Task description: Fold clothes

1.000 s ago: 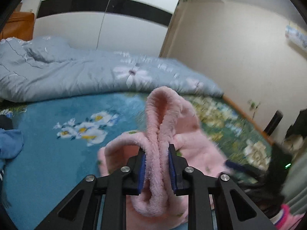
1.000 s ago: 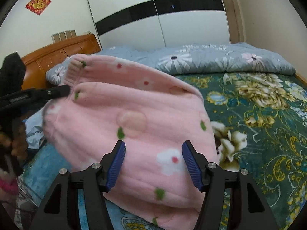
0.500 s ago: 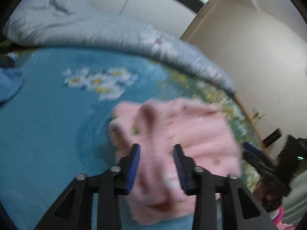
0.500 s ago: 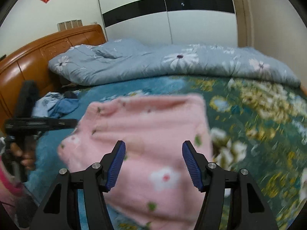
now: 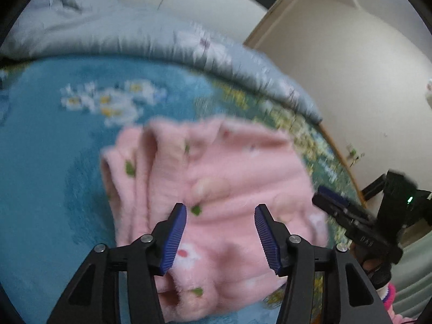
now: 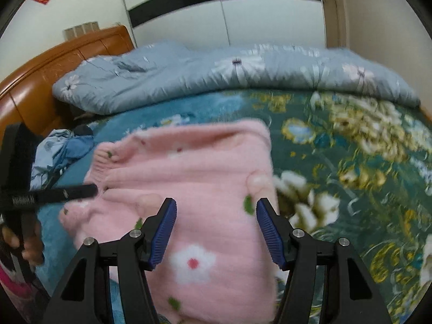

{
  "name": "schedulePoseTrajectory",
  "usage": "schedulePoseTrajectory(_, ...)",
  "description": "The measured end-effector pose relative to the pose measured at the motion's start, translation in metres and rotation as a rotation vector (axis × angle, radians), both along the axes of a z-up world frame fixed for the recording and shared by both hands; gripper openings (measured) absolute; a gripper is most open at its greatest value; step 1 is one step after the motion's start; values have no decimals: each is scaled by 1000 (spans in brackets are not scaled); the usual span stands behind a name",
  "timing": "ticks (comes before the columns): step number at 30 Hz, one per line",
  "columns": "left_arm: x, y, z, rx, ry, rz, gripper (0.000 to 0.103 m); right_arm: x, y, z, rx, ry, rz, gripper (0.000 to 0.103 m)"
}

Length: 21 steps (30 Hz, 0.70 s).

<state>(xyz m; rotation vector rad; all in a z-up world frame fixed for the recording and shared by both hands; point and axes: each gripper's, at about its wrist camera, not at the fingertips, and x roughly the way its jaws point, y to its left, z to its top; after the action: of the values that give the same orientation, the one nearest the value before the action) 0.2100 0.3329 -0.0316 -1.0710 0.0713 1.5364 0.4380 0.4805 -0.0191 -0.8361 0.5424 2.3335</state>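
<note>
A folded pink fleece garment [image 5: 216, 178] with white flowers and green dots lies flat on the bed; it also shows in the right wrist view [image 6: 189, 189]. My left gripper [image 5: 220, 236] is open and empty just above its near edge. My right gripper [image 6: 216, 232] is open and empty above the garment's near part. The right gripper shows in the left wrist view [image 5: 351, 221] beside the garment's right edge. The left gripper shows in the right wrist view [image 6: 48, 194] at the garment's left edge.
The bed has a teal floral sheet [image 6: 351, 162]. A grey-blue quilt [image 6: 216, 75] lies bunched along the far side. Crumpled blue clothes [image 6: 62, 148] sit at the left near the wooden headboard [image 6: 40, 75]. A wardrobe [image 6: 229, 8] stands behind.
My left gripper let go of the pink garment and opened wide. The garment dropped from a raised hold to lie flat on the bed. Both grippers drew back a little.
</note>
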Motion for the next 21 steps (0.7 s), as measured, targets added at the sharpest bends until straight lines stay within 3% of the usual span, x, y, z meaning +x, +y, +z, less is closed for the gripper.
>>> schedulePoseTrajectory(1, -3, -5, 5, 23, 12, 11, 64, 6, 1, 3, 9, 10, -8, 63)
schedulePoseTrajectory(2, -7, -10, 9, 37, 21, 31, 78, 14, 6, 1, -4, 18, -30, 63)
schedulePoseTrajectory(4, -21, -16, -1, 7, 4, 93, 85, 32, 19, -13, -82, 43, -88, 63)
schedulePoseTrajectory(5, -27, -18, -7, -9, -8, 122, 85, 41, 26, -21, -127, 61, -113, 63)
schedulePoseTrajectory(9, -46, -22, -56, -95, -197, 164, 85, 71, 42, -54, -383, 235, -143, 69)
schedulePoseTrajectory(11, -48, -23, -71, -81, -274, 160, 86, 78, 47, -66, -486, 322, -133, 73)
schedulePoseTrajectory(13, -49, -23, -80, -54, -339, 158, 92, 77, 50, -73, -534, 347, -128, 78)
schedulePoseTrajectory(21, -50, -9, -92, -71, -383, 146, 103, 51, 54, -90, -635, 384, -90, 80)
